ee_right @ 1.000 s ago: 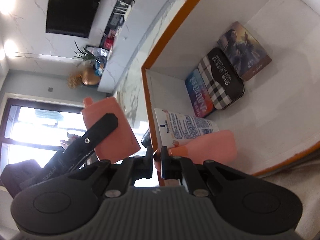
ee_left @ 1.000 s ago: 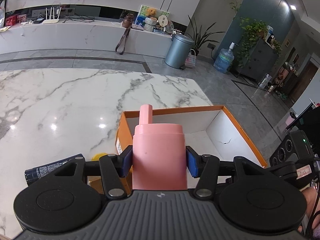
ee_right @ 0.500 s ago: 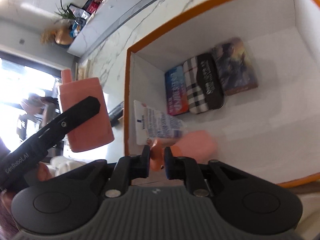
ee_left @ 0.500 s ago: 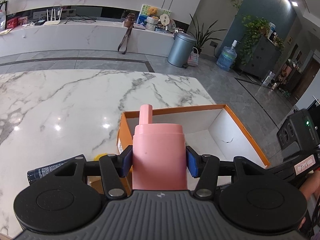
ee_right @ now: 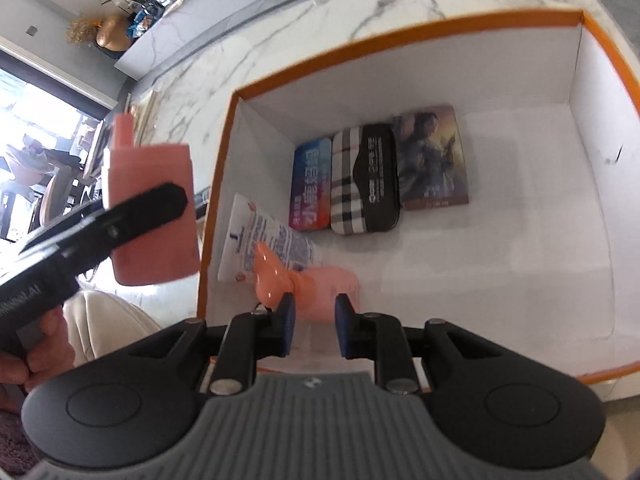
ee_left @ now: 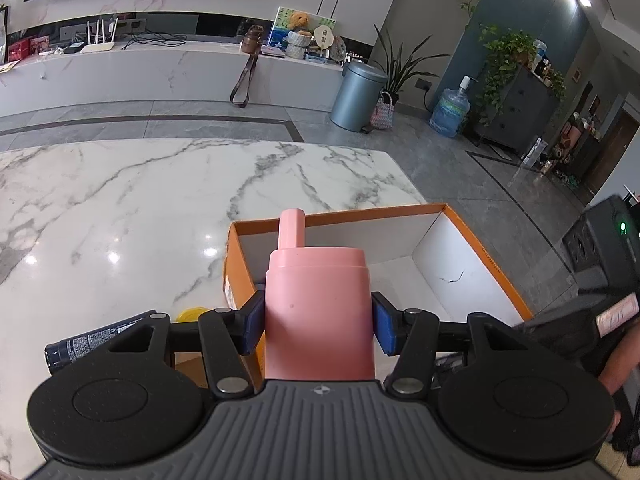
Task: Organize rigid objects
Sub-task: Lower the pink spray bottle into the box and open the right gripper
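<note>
My left gripper clenched a pink pump bottle by its body, blue fingers pressed to both sides, nozzle pointing to twelve o'clock over the near wall of the orange-rimmed cardboard box. I held it upright and clear of the box, probably waiting for my other hand to get out of the way.

My right gripper hung above the box's near corner, its fingers having just been opening; they stood apart, released, pressing on nothing. Just past them, at twelve o'clock, a second peach-pink bottle lay on its side on the white floor of the box, its orange cap resting over a white printed tube. Whether the fingers touched the bottle I could not tell; it looked set down.

Farther in, at about one o'clock, three flat tins sat side by side against the far wall: a blue-and-red one, a plaid-and-black one and one with a painted figure. Laid in a tidy row, they left most of the box floor free for bulkier pieces.

Outside, on the marble surface at my left gripper's nine o'clock, a dark tube and something yellow, mostly hidden, lay unpacked.
</note>
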Available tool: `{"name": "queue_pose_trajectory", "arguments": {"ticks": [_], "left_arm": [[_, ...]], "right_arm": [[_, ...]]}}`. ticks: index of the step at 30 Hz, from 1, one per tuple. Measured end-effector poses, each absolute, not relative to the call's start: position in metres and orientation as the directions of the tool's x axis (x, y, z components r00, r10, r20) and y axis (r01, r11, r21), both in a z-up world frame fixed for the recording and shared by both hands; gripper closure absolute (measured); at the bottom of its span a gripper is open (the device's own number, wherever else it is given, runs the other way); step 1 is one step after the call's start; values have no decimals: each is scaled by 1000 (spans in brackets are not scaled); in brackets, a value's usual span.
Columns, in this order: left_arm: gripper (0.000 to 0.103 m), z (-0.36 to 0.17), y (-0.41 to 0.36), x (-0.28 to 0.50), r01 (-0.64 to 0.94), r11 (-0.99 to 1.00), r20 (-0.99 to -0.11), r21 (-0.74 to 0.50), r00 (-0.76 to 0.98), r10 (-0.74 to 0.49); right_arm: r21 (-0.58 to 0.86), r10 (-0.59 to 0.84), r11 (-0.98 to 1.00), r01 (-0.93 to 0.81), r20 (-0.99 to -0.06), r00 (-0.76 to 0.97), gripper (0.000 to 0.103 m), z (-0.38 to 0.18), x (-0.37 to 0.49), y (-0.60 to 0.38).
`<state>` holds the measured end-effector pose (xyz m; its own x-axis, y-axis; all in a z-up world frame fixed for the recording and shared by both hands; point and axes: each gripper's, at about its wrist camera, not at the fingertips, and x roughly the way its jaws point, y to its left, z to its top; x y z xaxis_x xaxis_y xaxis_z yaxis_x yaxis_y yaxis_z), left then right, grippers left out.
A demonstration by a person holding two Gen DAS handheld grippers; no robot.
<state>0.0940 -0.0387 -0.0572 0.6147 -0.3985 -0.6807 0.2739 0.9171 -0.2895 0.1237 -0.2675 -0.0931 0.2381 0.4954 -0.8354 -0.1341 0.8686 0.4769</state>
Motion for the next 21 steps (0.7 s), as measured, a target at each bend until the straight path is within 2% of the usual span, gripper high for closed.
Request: {"name": "queue_pose_trajectory", "arguments": {"ticks": [6, 8, 13, 21], "left_arm": [[41, -59, -42, 98, 282, 913, -678, -294, 612, -407], [41, -60, -43, 99, 286, 911, -678, -296, 609, -412], [41, -64, -44, 105, 286, 906, -677, -311, 602, -423], [41, -68, -38, 112, 268, 909, -684, -320, 598, -417]], "right_arm": [[373, 400, 916, -150, -882, 247, 79, -91, 142, -278], [337, 369, 926, -172, -905, 213, 86, -100, 149, -276], [351, 383, 912, -212, -915, 129, 90, -124, 163, -260], [378, 412, 889, -257, -907, 92, 91, -148, 184, -233]]}}
